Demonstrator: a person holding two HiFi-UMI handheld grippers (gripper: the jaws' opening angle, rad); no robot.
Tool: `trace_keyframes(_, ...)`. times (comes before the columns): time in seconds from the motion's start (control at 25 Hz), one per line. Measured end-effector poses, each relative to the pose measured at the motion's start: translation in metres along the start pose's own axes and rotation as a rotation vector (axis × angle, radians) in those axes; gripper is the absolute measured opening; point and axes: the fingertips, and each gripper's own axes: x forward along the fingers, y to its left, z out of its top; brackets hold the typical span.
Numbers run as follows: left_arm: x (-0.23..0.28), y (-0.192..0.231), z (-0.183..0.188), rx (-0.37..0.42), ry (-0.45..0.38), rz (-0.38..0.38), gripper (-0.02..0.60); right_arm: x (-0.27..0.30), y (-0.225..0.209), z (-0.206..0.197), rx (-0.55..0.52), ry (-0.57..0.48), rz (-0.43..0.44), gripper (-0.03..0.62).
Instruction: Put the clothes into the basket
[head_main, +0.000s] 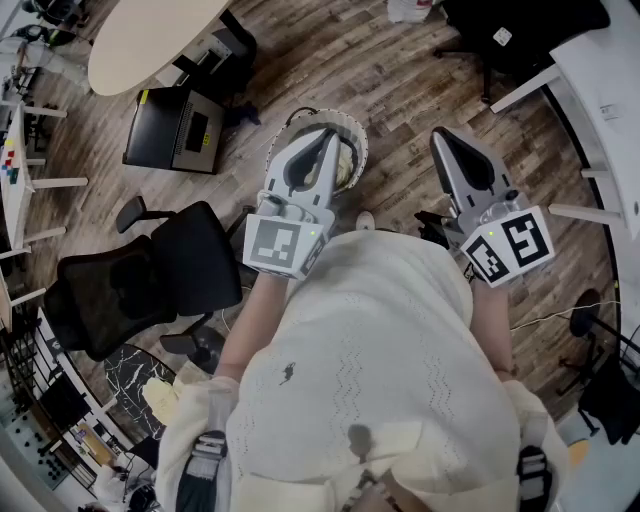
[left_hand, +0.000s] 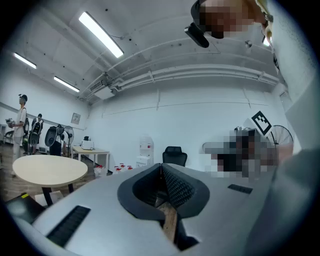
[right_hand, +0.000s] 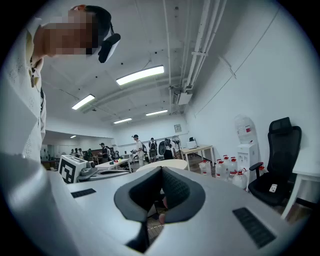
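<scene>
The basket (head_main: 353, 135) stands upright on the wooden floor (head_main: 400, 90), at about twelve o'clock from the person. It is round and white, with small dark holes along its rim, and only its right arc shows. Inside, toward its five o'clock, lies pale cream cloth (head_main: 347, 170).

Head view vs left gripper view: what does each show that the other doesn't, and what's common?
Only the head view: the basket on the wood floor, just beyond the left tongs, and that gripper's own marker cube.
Only the left gripper view: ceiling lights, a water dispenser by the far wall, and a person standing at far left.
Both: the left tongs, shut with nothing between them; the round beige table; and the marker cube of the right tongs.
</scene>
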Motion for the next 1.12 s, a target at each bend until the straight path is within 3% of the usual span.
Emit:
trace_keyframes(0.36,0.0,0.005,-0.004,-0.008,0.002,0.014,0.021,0.011,0.001,-0.006,0.005,0.012,0.033,0.008)
trace_keyframes(0.64,-0.005,0.005,-0.01,-0.028,0.01,0.074,0.021,0.018,-0.001,-0.015,0.014,0.05,0.087,0.008)
trace_keyframes(1.12,-0.069,0.044,-0.019,-0.054,0.009,0.325,0.021,0.059,0.049,-0.03,0.01,0.086,0.306,0.008)
